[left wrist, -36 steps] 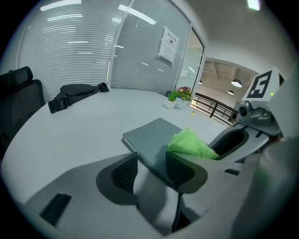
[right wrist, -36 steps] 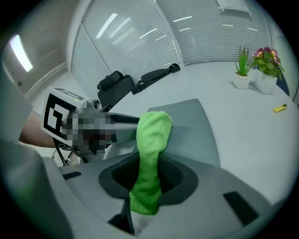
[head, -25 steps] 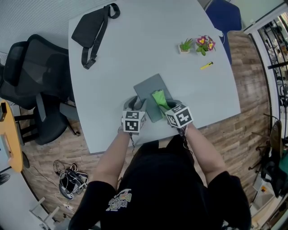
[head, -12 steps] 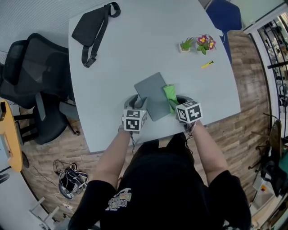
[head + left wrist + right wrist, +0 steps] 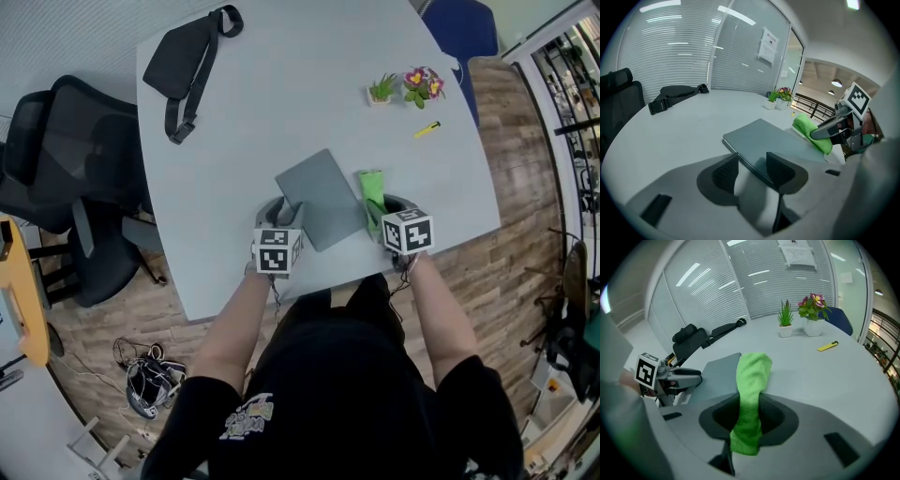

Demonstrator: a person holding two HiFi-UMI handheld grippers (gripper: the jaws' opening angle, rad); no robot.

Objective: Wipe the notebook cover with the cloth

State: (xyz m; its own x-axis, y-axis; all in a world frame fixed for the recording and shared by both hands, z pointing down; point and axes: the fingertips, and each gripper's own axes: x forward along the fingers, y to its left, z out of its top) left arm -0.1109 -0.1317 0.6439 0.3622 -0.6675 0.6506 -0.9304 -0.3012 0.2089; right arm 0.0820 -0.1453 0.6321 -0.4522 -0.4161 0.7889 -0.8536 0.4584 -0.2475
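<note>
Judging by how things lie, the wipe is between strokes or done: right gripper [image 5: 749, 414] clamped on the cloth [image 5: 373, 191], just off the notebook's [image 5: 322, 199] right edge, near the table's [image 5: 281, 94] near edge. Left gripper [image 5: 753, 169], jaws apart, straddles the notebook's near corner.

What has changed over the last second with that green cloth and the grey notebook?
The right gripper, shut on the green cloth, swept to the person's right, pulling the cloth off the notebook and over the table beside it. The left gripper stayed at the notebook's near corner, jaws apart; the notebook hardly moved.
</note>
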